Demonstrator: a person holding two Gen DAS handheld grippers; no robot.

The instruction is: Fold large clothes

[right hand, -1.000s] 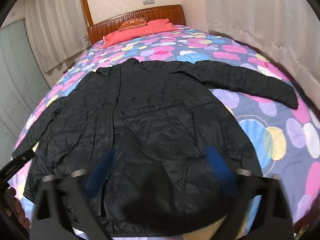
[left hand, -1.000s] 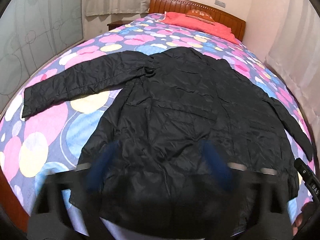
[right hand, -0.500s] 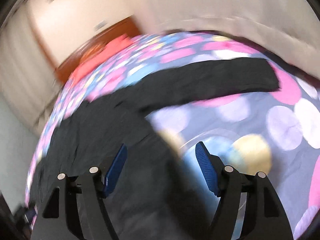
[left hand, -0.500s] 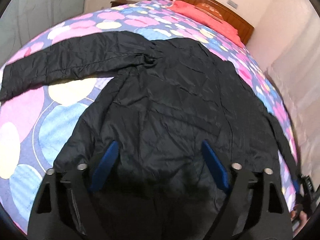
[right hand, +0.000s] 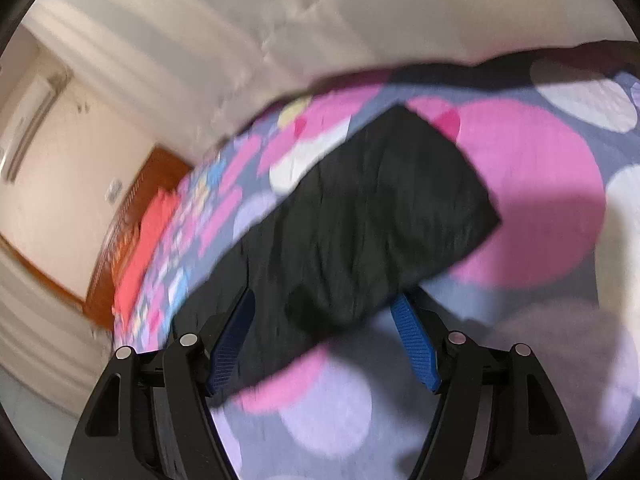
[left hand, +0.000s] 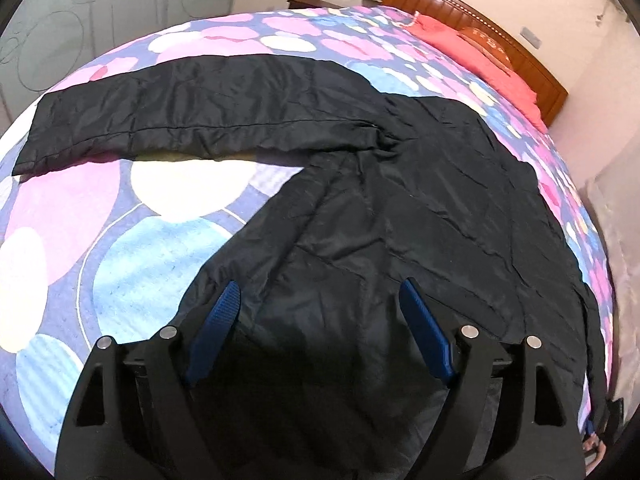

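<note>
A large black quilted jacket lies spread flat on the bed, its left sleeve stretched out to the left. My left gripper is open and empty, hovering over the jacket's lower left body near its side edge. In the right wrist view, blurred by motion, the jacket's right sleeve lies across the bedspread with its cuff at the upper right. My right gripper is open, its blue pads either side of the sleeve a little back from the cuff; contact cannot be told.
The bed has a bedspread with pink, blue and yellow circles. A wooden headboard and red pillows lie at the far end. Curtains hang close along the bed's right side.
My left gripper moved left and closer over the jacket's left side. My right gripper swung right, away from the jacket body, out to the right sleeve near its cuff.
</note>
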